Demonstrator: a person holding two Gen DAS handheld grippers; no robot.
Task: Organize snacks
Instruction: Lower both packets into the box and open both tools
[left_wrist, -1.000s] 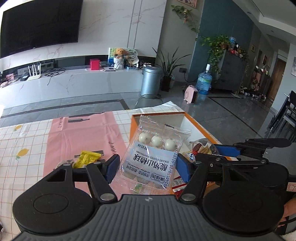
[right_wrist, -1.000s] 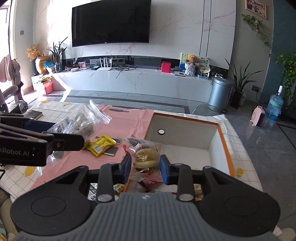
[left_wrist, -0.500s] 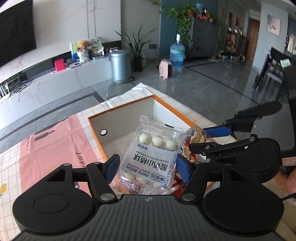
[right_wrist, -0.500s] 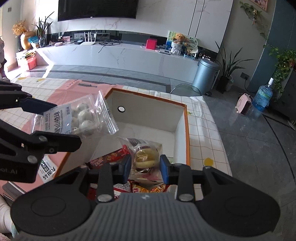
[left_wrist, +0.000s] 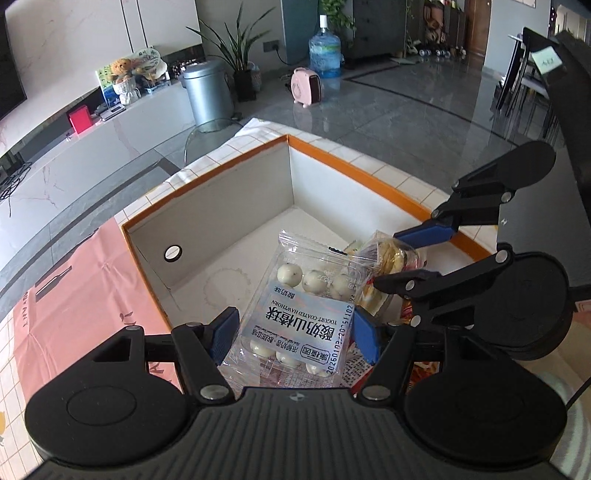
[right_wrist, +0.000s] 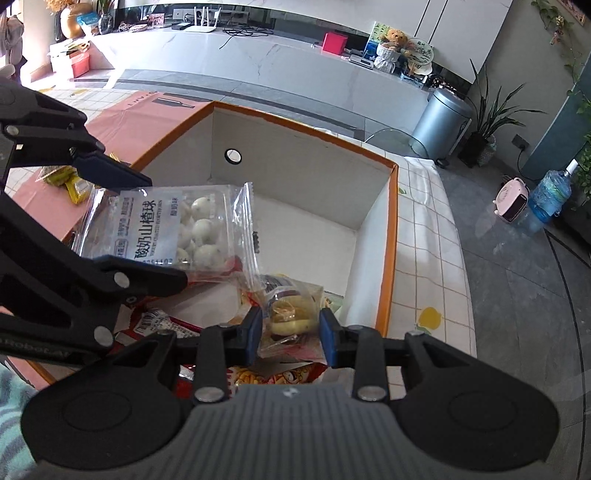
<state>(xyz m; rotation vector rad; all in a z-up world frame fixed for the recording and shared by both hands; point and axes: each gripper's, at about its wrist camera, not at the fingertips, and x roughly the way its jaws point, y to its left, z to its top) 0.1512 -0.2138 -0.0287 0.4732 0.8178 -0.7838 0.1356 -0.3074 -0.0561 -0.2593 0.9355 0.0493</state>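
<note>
Mid-task. Left gripper clamped on the yogurt-coated hawthorn ball pack, right gripper clamped on a clear-wrapped pastry packet; both hang over the orange-rimmed box, unreleased. Several red snack packs already lie inside. A yellow packet sits outside on the pink mat, probably next.
</note>
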